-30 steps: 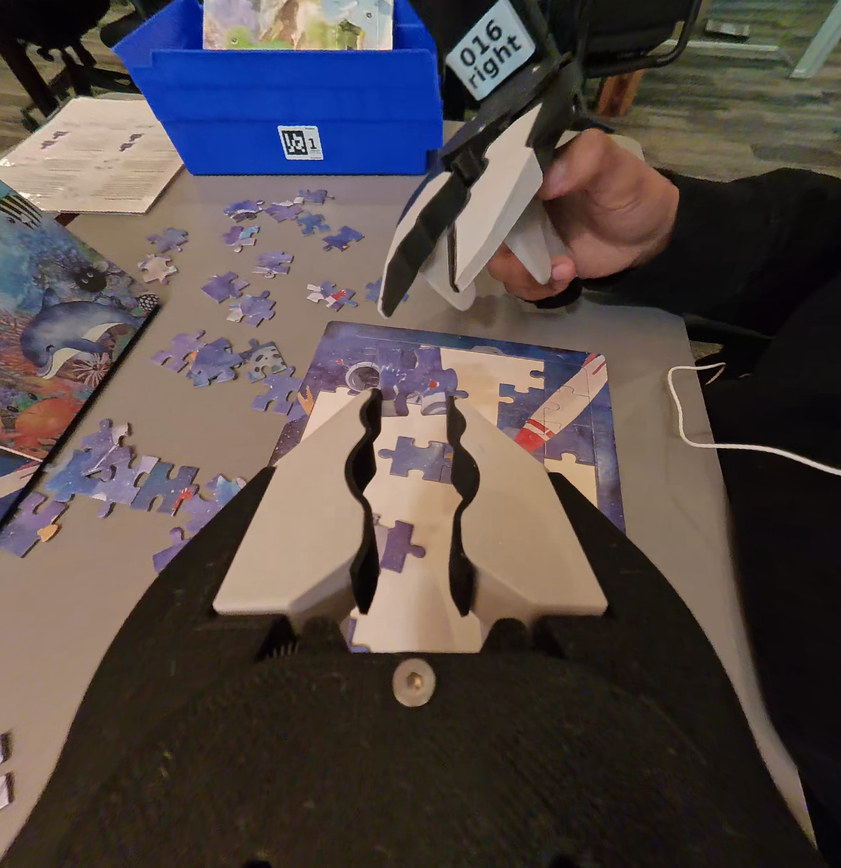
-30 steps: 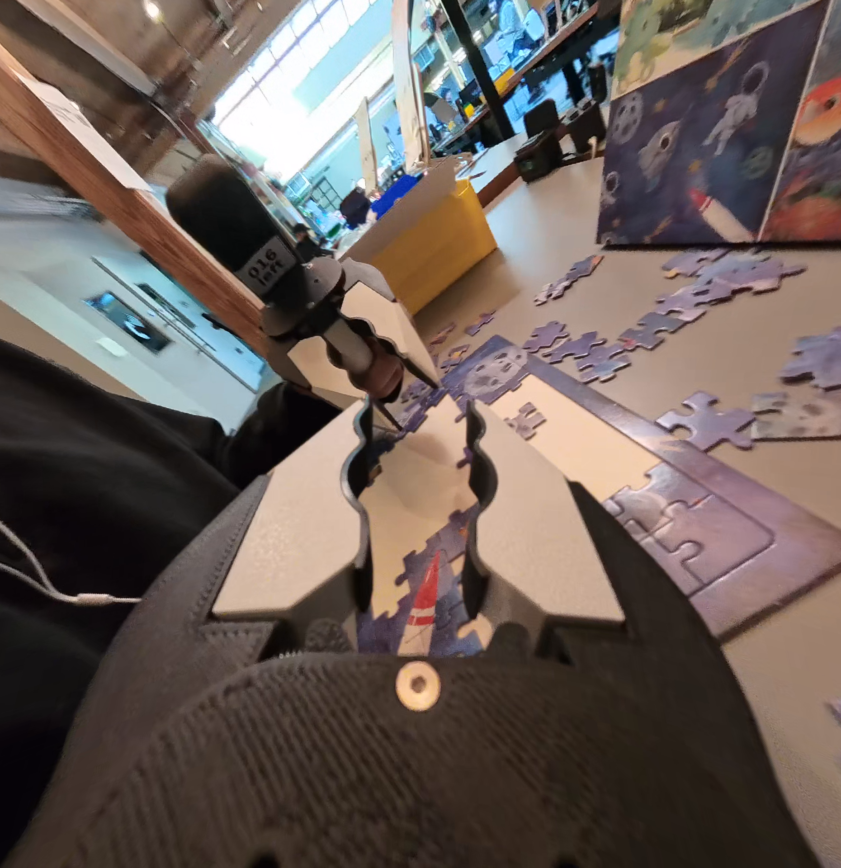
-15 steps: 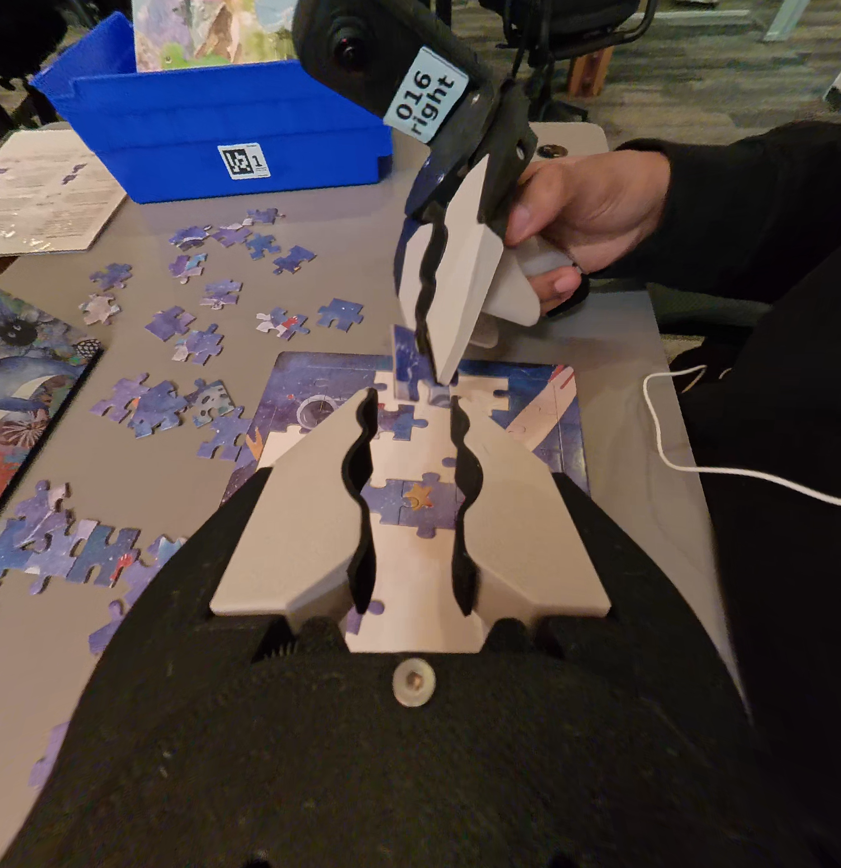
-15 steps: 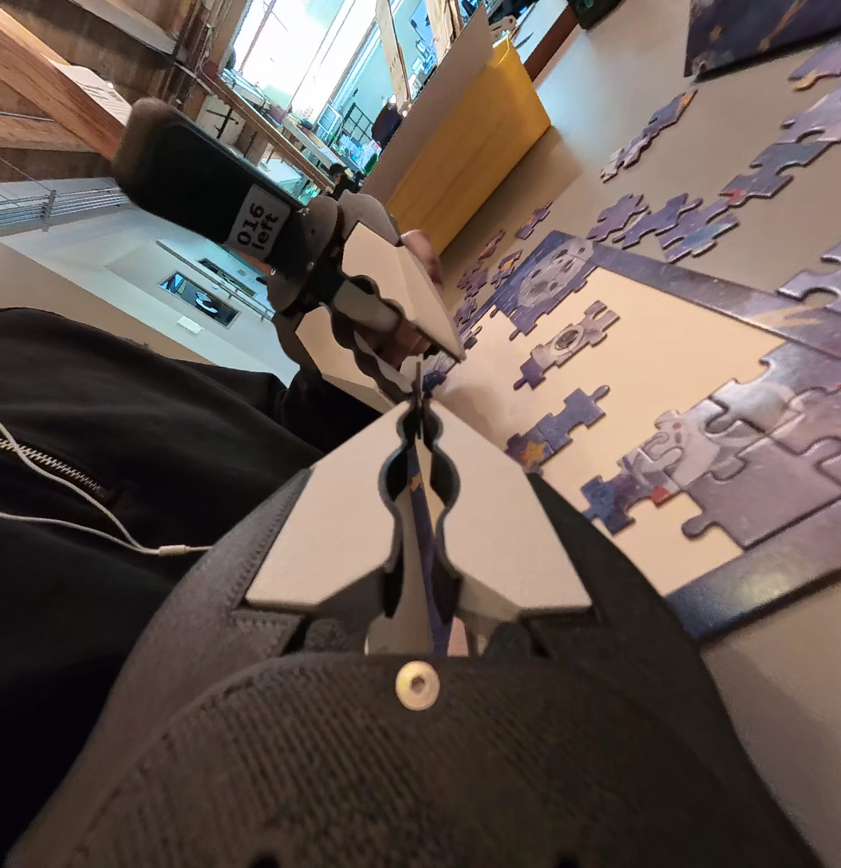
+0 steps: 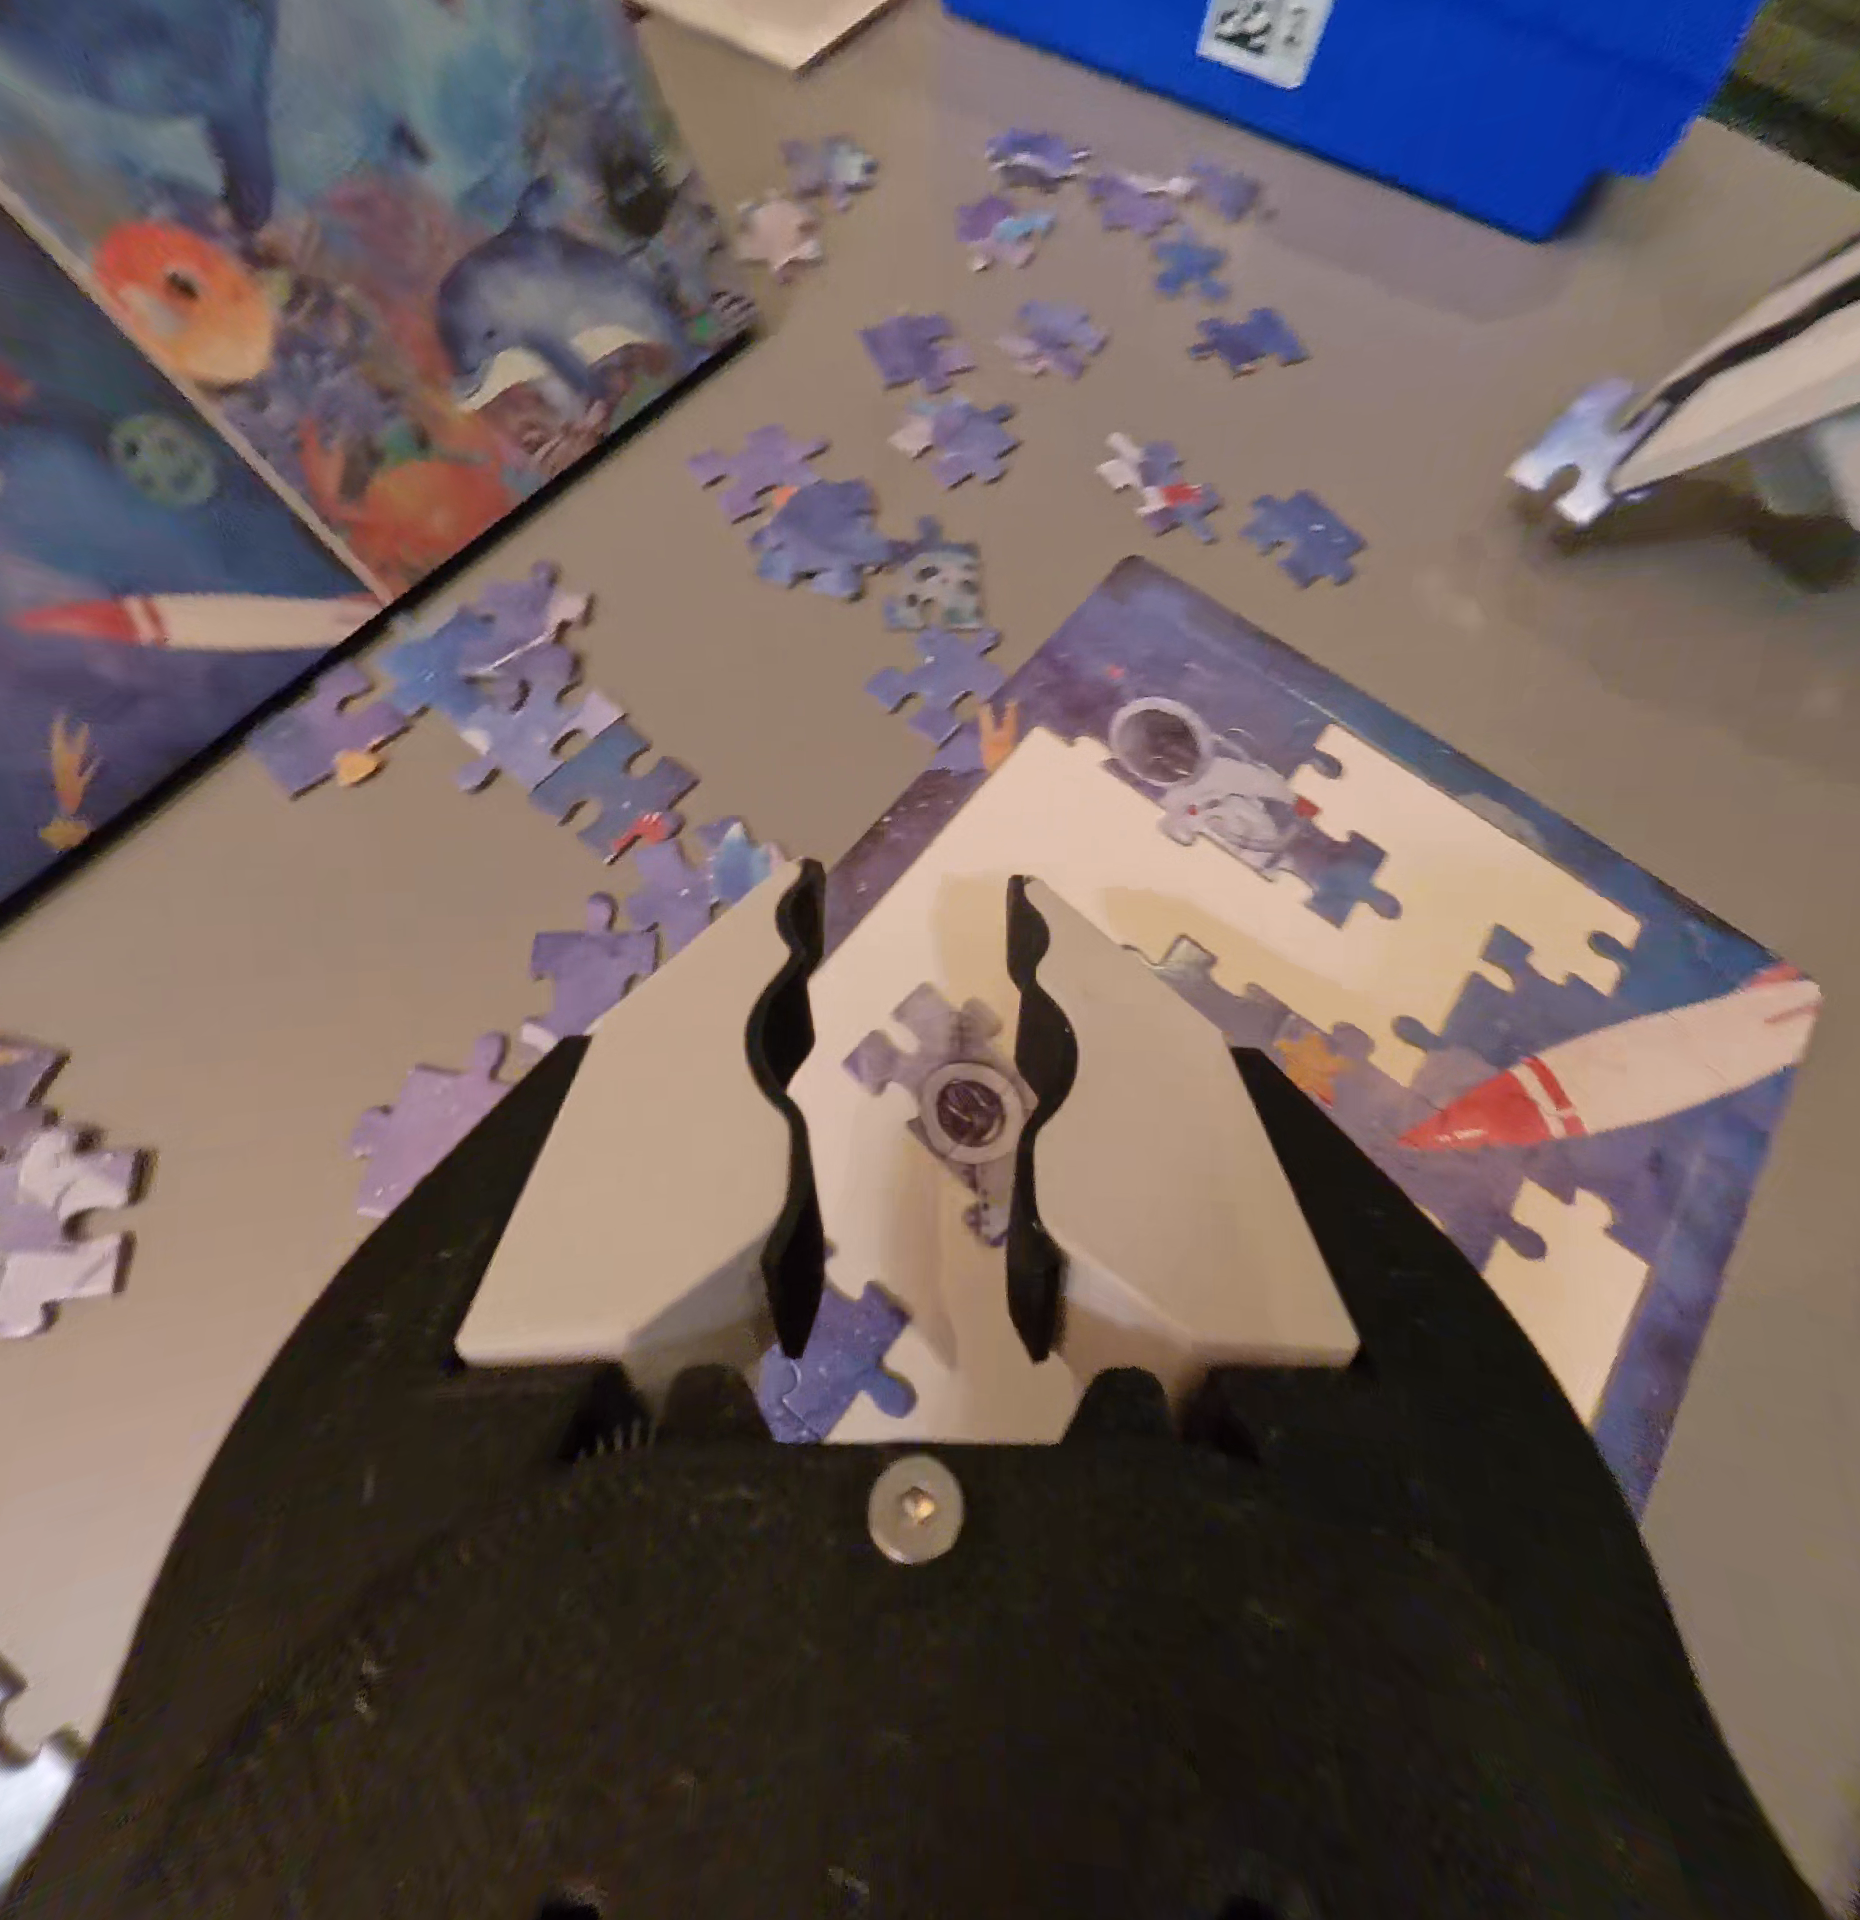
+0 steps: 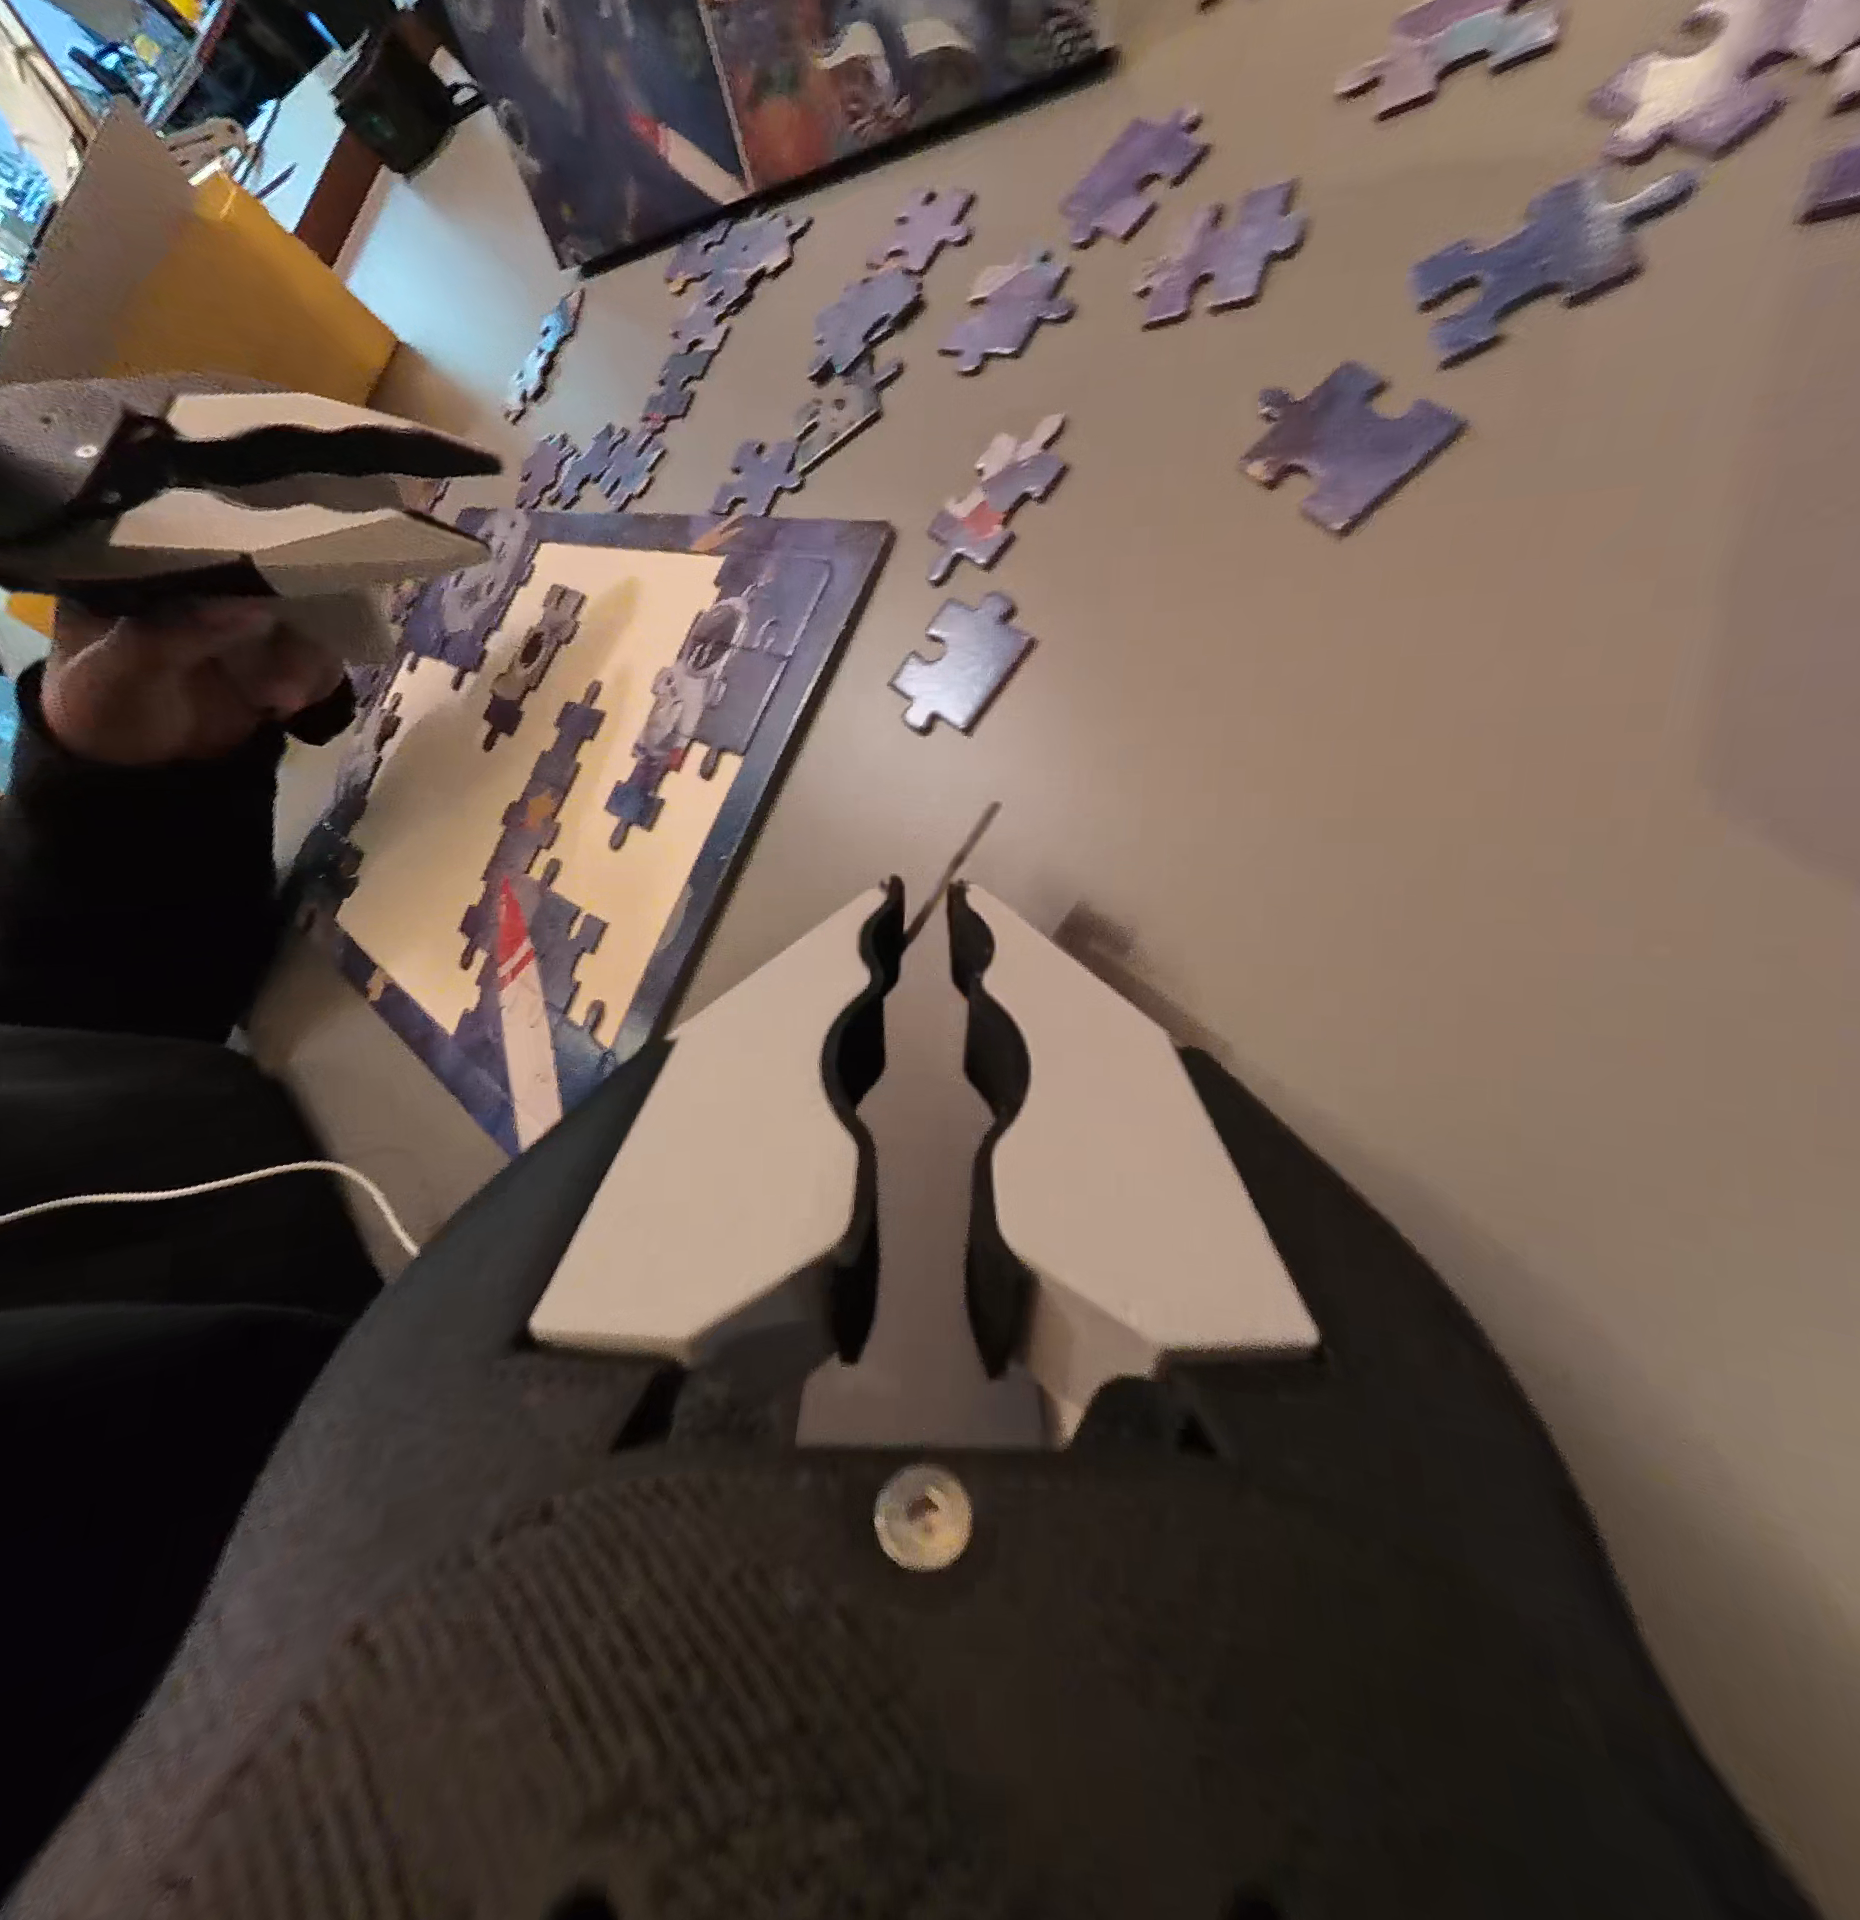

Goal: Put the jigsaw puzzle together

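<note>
Where the left wrist view begins, at the bottom centre, the left gripper (image 5: 905,894) has its claw spread wide and holds nothing. It hangs over the cream inside of a puzzle board (image 5: 1165,831), and a lone piece (image 5: 936,1060) lies on the board under the gap. Farther up, loose pieces (image 5: 947,436) are scattered on the grey table (image 5: 1425,675). A picture sheet (image 5: 386,260) is at upper left and a blue bin (image 5: 1477,114) is at the top edge.

In the right wrist view, the right gripper (image 6: 921,888) has its tips only a little apart. A thin puzzle piece (image 6: 973,836) stands edge-on and tilted between them, over bare table to the right of the board. I cannot tell if both pads press it.
</note>
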`<state>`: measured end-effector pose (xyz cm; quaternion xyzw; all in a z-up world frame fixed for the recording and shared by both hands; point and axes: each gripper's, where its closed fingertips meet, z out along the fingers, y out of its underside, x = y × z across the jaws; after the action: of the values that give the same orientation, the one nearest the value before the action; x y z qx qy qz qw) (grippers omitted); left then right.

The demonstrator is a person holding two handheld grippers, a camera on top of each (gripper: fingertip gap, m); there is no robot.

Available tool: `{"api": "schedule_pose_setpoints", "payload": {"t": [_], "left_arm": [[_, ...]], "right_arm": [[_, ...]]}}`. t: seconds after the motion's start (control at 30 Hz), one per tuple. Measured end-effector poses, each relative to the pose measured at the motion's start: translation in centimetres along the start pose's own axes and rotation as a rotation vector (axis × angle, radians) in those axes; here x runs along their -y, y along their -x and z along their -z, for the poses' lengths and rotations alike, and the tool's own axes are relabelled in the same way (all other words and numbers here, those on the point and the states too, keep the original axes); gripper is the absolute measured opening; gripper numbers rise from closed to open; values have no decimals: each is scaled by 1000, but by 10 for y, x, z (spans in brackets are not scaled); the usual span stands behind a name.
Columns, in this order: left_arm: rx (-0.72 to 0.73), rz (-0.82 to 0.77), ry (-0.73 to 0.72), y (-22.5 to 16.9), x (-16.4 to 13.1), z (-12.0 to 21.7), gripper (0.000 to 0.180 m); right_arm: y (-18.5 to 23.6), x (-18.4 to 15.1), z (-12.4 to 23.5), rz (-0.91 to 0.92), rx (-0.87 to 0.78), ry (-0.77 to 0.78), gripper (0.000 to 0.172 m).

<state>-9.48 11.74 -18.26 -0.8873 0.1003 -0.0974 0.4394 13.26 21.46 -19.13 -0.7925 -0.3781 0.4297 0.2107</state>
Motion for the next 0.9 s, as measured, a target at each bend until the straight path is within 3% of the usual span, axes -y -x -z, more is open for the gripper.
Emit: {"api": "schedule_pose_setpoints", "payload": {"t": [0.27, 0.37, 0.43, 0.5, 0.6, 0.73, 0.83, 0.9], "left_arm": [[161, 150, 58, 35, -3, -13, 41], [251, 150, 97, 54, -1, -21, 45], [268, 147, 163, 59, -7, -31, 38], [282, 151, 242, 63, -15, -40, 45], [332, 135, 251, 69, -9, -44, 45], [360, 133, 263, 71, -4, -50, 49], [355, 131, 275, 70, -3, -54, 35], [354, 131, 274, 70, -3, -54, 35]], "right_arm": [[-10, 34, 2, 113, -76, -169, 18], [-16, 43, 6, 169, -124, -253, 24], [-16, 48, 12, 204, -143, -316, 24], [-13, 53, 19, 238, -148, -370, 24], [-10, 58, 29, 273, -165, -438, 23], [-7, 58, 31, 285, -147, -448, 21], [-6, 58, 29, 295, -141, -442, 22], [-5, 58, 29, 299, -135, -439, 22]]}}
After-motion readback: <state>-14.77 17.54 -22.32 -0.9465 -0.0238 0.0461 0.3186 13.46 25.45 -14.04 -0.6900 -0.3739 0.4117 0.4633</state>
